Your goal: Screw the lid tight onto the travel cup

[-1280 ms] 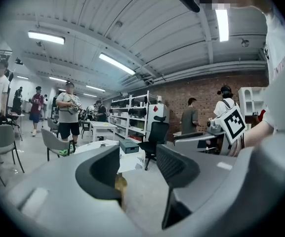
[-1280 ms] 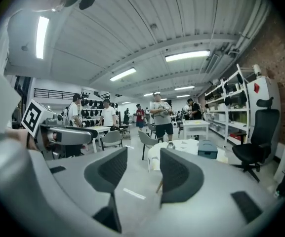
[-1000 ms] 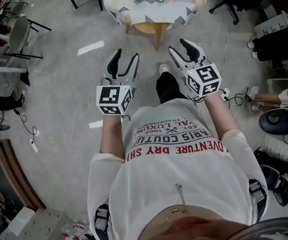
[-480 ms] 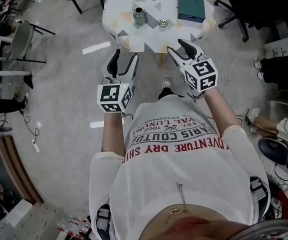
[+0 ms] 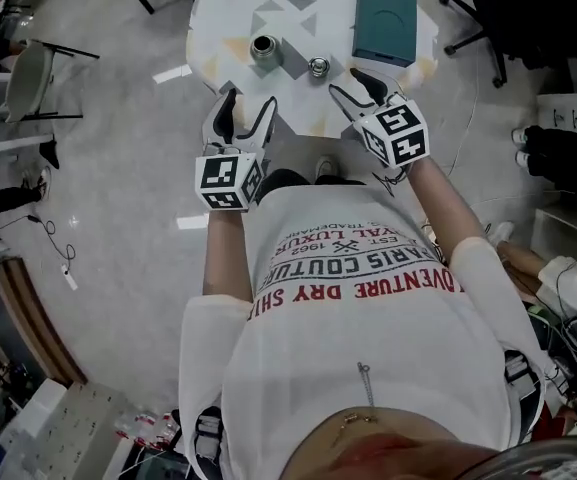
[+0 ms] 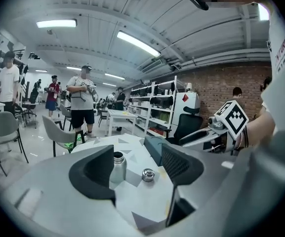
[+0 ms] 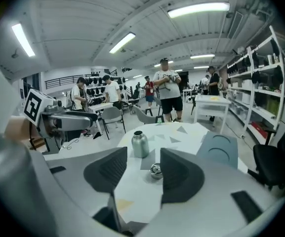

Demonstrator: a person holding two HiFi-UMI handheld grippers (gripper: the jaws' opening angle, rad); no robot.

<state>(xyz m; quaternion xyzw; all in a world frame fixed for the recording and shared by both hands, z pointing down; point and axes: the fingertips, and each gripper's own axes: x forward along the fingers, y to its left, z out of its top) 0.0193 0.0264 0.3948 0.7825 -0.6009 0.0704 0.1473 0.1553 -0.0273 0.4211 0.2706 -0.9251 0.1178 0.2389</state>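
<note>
The steel travel cup point(image 5: 265, 50) stands open and upright on the white table point(image 5: 298, 118), with its round lid point(image 5: 318, 66) lying a little to its right. Both grippers hover at the table's near edge, short of both objects. My left gripper point(image 5: 248, 108) is open, its jaws have just been opening, and nothing is between them. In the left gripper view the cup point(image 6: 117, 166) and lid point(image 6: 148, 174) lie ahead of the left gripper point(image 6: 140, 171). My right gripper point(image 5: 356, 86) is open and empty, and its own view shows the cup point(image 7: 140, 144) and lid point(image 7: 156, 171) beyond it.
A teal box point(image 5: 385, 20) lies at the table's far right. Chairs point(image 5: 28, 68) stand on the floor at the left, an office chair point(image 5: 508, 8) at the right. People stand further back point(image 7: 168, 90) in the room.
Both grippers have moved forward and a little down, from over the floor to the table's near edge. The left jaws stand wider apart than before.
</note>
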